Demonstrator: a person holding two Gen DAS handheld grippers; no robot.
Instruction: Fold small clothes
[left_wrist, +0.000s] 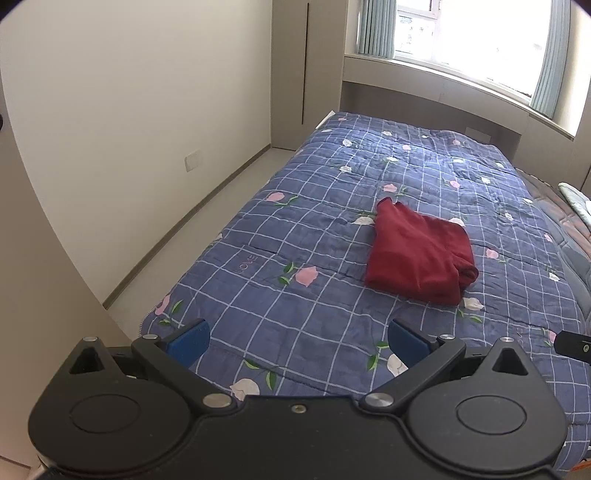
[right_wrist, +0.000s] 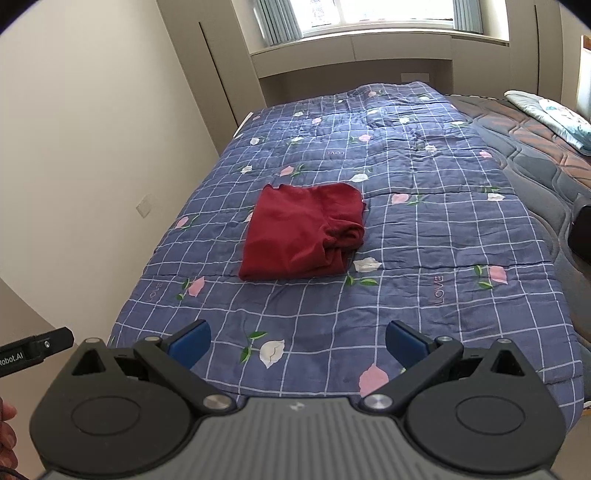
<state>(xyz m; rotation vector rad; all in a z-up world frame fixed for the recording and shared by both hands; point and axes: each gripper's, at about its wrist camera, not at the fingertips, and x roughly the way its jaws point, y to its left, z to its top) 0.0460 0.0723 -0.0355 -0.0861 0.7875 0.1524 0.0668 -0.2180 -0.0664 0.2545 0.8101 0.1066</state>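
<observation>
A dark red garment (left_wrist: 421, 253) lies folded into a compact rectangle on the blue checked floral quilt (left_wrist: 332, 229); it also shows in the right wrist view (right_wrist: 303, 230). My left gripper (left_wrist: 298, 341) is open and empty, held above the quilt's near edge, well short of the garment. My right gripper (right_wrist: 297, 341) is open and empty too, also over the near edge, with the garment ahead and slightly left. Neither gripper touches the cloth.
The quilt (right_wrist: 406, 229) covers a bed beside a white wall (left_wrist: 129, 129). A bare brown mattress (right_wrist: 535, 147) with a folded light cloth (right_wrist: 546, 114) lies to the right. A window with curtains (left_wrist: 461, 33) is at the far end. Floor (left_wrist: 207, 236) runs along the left.
</observation>
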